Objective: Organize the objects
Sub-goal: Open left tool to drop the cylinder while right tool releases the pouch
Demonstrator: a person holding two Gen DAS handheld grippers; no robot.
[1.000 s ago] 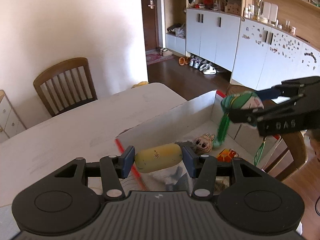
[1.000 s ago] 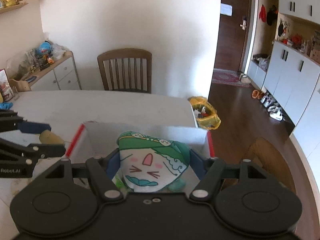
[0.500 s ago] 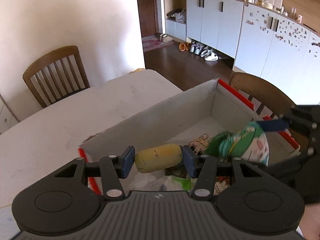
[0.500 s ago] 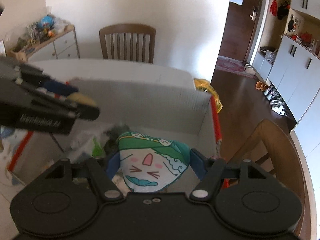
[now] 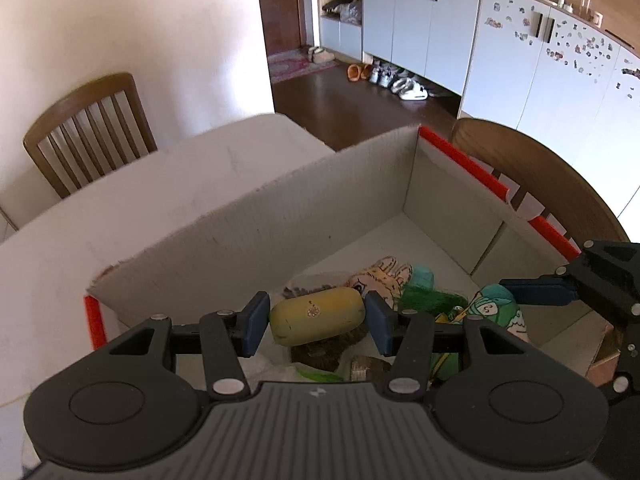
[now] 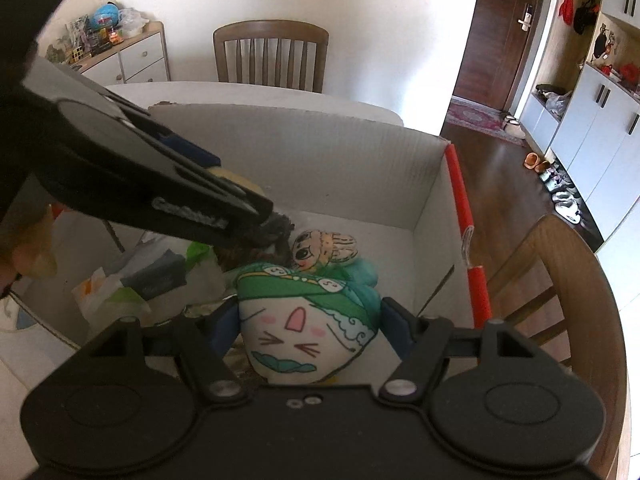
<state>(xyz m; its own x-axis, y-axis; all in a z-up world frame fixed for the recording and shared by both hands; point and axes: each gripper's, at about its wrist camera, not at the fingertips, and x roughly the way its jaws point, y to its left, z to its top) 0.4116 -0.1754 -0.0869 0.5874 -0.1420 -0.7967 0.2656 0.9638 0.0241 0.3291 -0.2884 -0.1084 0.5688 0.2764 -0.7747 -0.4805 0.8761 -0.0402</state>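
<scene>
While my left gripper [image 5: 316,322] clamps the yellow capsule [image 5: 316,316] and my right gripper [image 6: 310,330] grips the green-hooded plush [image 6: 308,328], both low inside the cardboard box [image 5: 256,236] above toys already stowed, only letting go remains.

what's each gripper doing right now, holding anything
Left gripper: closed on the yellow oblong toy.
Right gripper: fingers around the green-and-white cartoon-face plush; a gap shows beside one finger, grip unclear.
</scene>
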